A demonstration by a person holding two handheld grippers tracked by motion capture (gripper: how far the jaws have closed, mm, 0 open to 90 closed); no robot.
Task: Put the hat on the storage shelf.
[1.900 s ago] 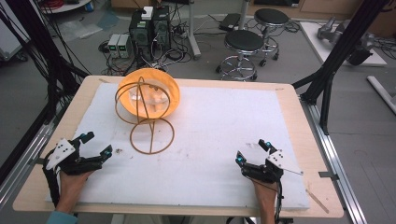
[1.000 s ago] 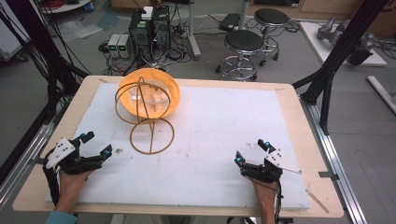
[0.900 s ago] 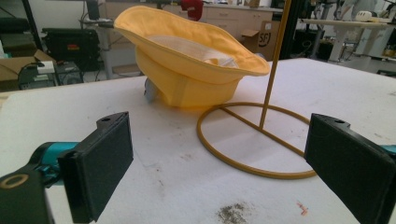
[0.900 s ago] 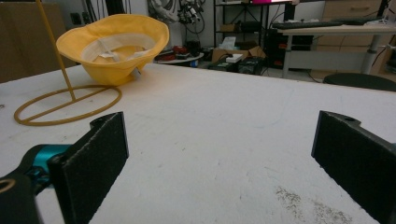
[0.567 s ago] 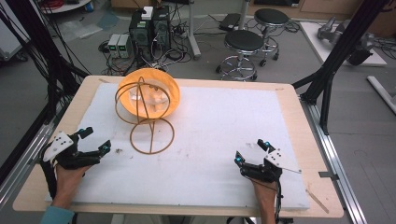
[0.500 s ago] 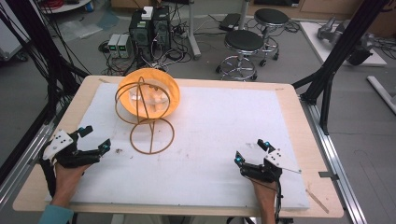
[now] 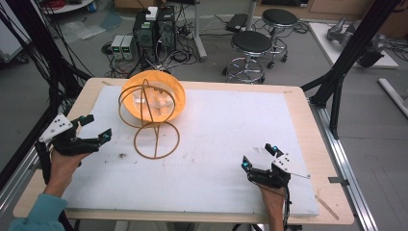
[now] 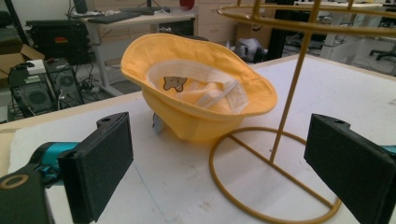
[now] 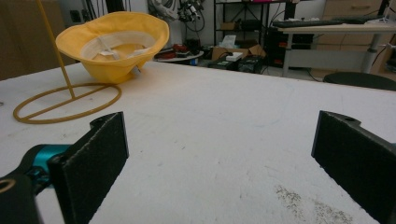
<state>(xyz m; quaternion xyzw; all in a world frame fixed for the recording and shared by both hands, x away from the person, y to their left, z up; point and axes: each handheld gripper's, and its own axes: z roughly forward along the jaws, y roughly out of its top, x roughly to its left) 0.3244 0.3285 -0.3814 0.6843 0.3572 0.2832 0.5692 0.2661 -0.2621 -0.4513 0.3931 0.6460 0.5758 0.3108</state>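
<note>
Yellow hat [image 7: 153, 95] upside down behind wire stand [image 7: 155, 126], upper left.
My left gripper [image 7: 92, 130] and right gripper [image 7: 258, 157] both gape, empty.

Left gripper [image 7: 94, 130], left edge of the high view: black body, grey three-cornered plate on top, teal accents at the jaw tips. Hand behind it; teal sleeve [image 7: 33, 214] at bottom left corner.

Right gripper [image 7: 257, 158], lower right of centre: black body, grey three-cornered plate, teal-blue jaw tips, thin black cable trailing toward the bottom edge.

Left gripper view: two flat black jaws faced with textured, possibly foam, pads [image 8: 105, 161]; a small hole in each jaw top; teal fitting and a brass-coloured ring, lower left.

Right gripper view: same black pads [image 9: 95, 154], teal fitting lower left.
</note>
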